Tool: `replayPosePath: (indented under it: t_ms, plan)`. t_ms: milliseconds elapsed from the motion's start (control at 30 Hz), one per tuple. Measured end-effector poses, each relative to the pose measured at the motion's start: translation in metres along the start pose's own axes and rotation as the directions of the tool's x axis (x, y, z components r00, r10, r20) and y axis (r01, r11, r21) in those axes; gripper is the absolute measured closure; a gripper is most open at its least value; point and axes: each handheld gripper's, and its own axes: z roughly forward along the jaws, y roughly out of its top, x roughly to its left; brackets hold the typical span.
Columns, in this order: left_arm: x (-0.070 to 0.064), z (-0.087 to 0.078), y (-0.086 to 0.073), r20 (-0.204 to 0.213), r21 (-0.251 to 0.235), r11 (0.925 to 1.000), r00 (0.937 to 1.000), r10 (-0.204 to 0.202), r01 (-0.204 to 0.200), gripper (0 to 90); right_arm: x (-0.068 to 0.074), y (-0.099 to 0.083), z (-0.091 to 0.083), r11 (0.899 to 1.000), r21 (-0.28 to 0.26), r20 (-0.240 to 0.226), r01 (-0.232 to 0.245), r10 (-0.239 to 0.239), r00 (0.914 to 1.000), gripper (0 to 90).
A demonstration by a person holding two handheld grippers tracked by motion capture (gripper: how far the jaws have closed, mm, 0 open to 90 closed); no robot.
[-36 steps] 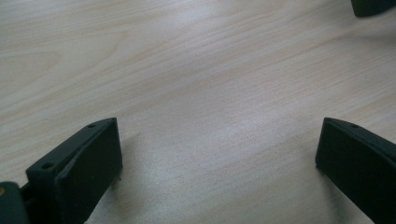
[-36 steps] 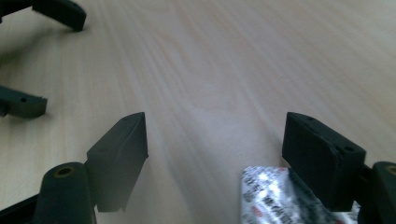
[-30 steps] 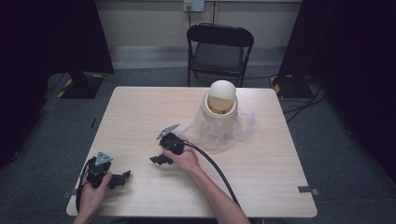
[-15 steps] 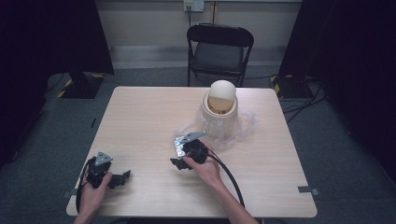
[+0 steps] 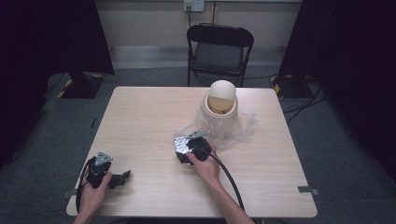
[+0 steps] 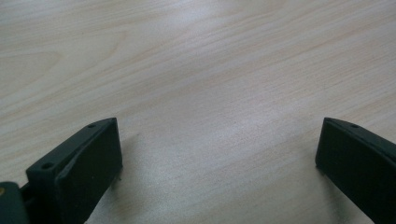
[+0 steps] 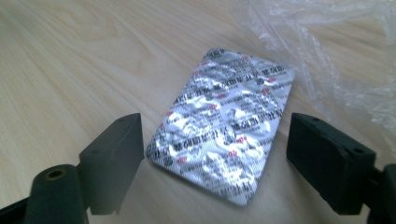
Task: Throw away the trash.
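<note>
- right gripper (image 5: 187,150) sits mid-bench, just in front of the clear plastic bag (image 5: 233,126); right hand (image 5: 205,165) grips it from behind, forearm running in from the bottom edge w/ the black cable (image 5: 229,179) trailing back alongside it
- in the right gripper view its fingers (image 7: 116,158) are spread wide, one each side of a silver foil blister pack (image 7: 224,126); pack lies flat on the wood between them, foil side up w/ small printed text, not pinched; neither finger clearly touches it
- crinkled plastic bag (image 7: 336,56) is just beyond the pack's far corner in that view; can't tell if it touches
- in the high view the blister pack (image 5: 181,143) shows as a shiny patch at the front of the right gripper, near the bag's edge
- left gripper (image 5: 119,178) rests low near the bench's front left corner, well apart from the right one; left hand (image 5: 93,189) is wrapped round its body, grey three-cornered plate (image 5: 103,156) on top, fingers pointing right across the bench
- left gripper view: fingers (image 6: 79,168) wide apart, bare wood between them, holding nothing
- cream mannequin-type head (image 5: 221,105) stands upright on the far side of the bench (image 5: 140,121), bag spread round its base
- black folding chair (image 5: 219,46) stands behind the bench on the grey floor
</note>
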Motion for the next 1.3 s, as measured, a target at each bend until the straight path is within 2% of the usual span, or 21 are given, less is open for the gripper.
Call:
replayPosePath:
  t_ms: [67,100,233,333,467,567,633,767,967,1167,1300]
  plan:
    - [0.000,0.000,0.000,0.000,0.000,1.0000,1.0000,-0.001,0.001,0.0,0.001,0.004,0.004,1.000,0.004,-0.013,-0.007,0.007,0.9999,17.4]
    - [0.000,0.000,0.000,0.000,0.000,1.0000,1.0000,-0.001,0.001,0.0,0.002,0.007,0.007,1.000,-0.002,-0.015,0.013,-0.013,0.9998,17.5]
    - [0.000,0.000,0.000,0.000,0.000,1.0000,1.0000,0.000,0.000,0.0,0.008,0.011,0.015,0.999,0.008,-0.032,0.043,-0.043,0.9986,17.5]
    - [0.000,0.000,0.000,0.000,0.000,1.0000,1.0000,-0.001,0.001,0.0,0.015,0.014,0.020,0.997,0.019,-0.028,0.073,-0.073,0.9969,21.2]
    - [0.000,0.000,0.000,0.000,-0.001,1.0000,1.0000,-0.001,0.001,0.0,0.019,0.014,0.020,0.992,0.033,0.005,0.122,-0.122,0.9925,25.1]
    - [0.000,0.000,0.000,0.000,0.000,1.0000,1.0000,0.000,0.000,0.0,0.019,0.014,0.019,0.992,0.032,0.005,0.122,-0.122,0.9925,27.6]
    - [0.000,0.000,0.000,0.000,0.000,1.0000,1.0000,0.000,0.000,0.0,0.018,0.013,0.017,0.992,0.027,0.007,0.120,-0.120,0.9927,34.0]
    - [0.000,0.000,0.000,0.000,-0.001,1.0000,1.0000,-0.001,0.001,0.0,0.017,0.012,0.015,0.993,0.032,0.006,0.116,-0.116,0.9932,34.2]
    - [0.000,0.000,0.000,0.000,0.000,1.0000,1.0000,-0.001,0.001,0.0,0.017,0.014,0.010,0.994,0.007,-0.013,0.105,-0.105,0.9944,34.2]
    - [0.000,0.000,0.000,0.000,-0.001,1.0000,1.0000,-0.001,0.001,0.0,0.018,0.018,0.001,0.993,-0.016,-0.045,0.114,-0.115,0.9924,34.2]
    - [0.000,0.000,0.000,0.000,0.000,1.0000,1.0000,-0.001,0.001,0.0,0.016,0.020,-0.009,0.994,-0.036,-0.068,0.104,-0.107,0.9920,34.3]
